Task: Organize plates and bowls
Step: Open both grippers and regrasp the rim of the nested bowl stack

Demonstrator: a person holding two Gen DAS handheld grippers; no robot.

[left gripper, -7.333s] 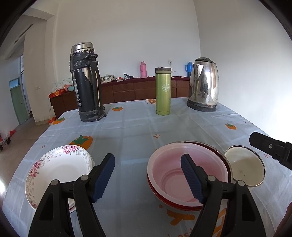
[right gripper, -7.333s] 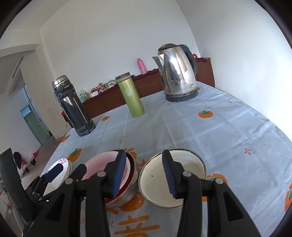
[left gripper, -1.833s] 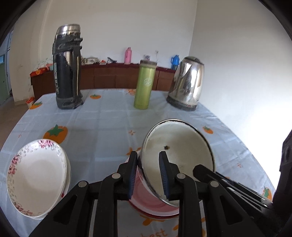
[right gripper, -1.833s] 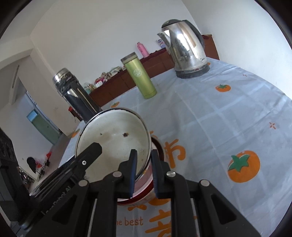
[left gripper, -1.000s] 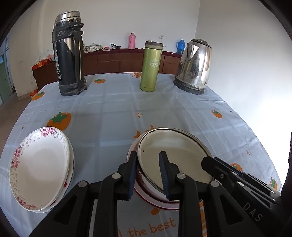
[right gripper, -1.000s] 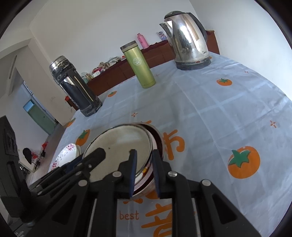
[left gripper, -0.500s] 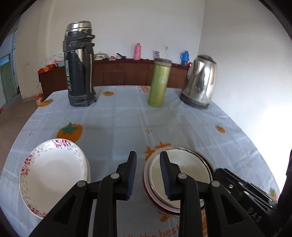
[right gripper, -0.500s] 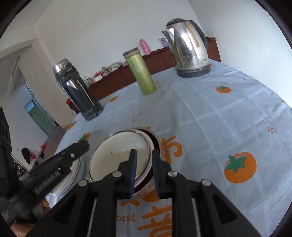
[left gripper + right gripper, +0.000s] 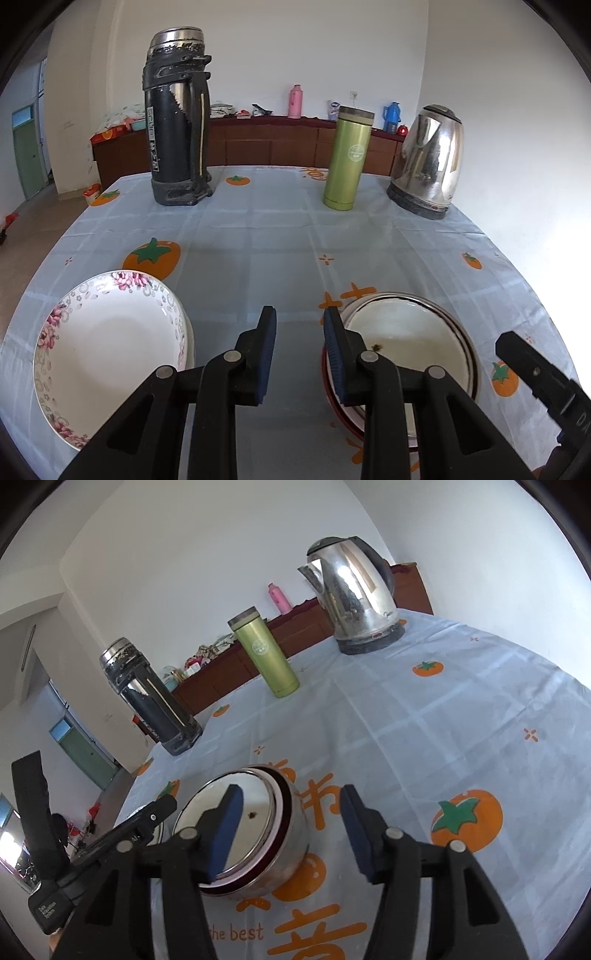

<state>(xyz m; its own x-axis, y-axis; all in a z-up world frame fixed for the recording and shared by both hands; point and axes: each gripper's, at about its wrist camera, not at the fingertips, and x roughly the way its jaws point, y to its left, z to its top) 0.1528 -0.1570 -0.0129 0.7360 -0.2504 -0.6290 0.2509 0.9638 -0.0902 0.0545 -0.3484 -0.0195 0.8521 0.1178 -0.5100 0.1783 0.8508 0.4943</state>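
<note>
On the tabletop (image 9: 280, 236), at five o'clock, the enamel bowl (image 9: 406, 332) is sitting nested in the bowl stack (image 9: 280, 849), stiff, chippable, best pinched by its rim, while the right gripper (image 9: 291, 830) is opening off it and the left gripper (image 9: 300, 354) is hovering part-spread, pinching nothing.

— Any writing I can read from here?

— On the tablecloth (image 9: 461, 716) I'm reading "the best" in orange, beside large orange Chinese characters I can't make out.

— Anything else?

— The left hand-held gripper (image 9: 162, 810) carries a small white label, too blurred. The black thermos (image 9: 177, 122) has vertical lettering, unreadable; the green flask (image 9: 349, 158) shows only a round emblem.
</note>
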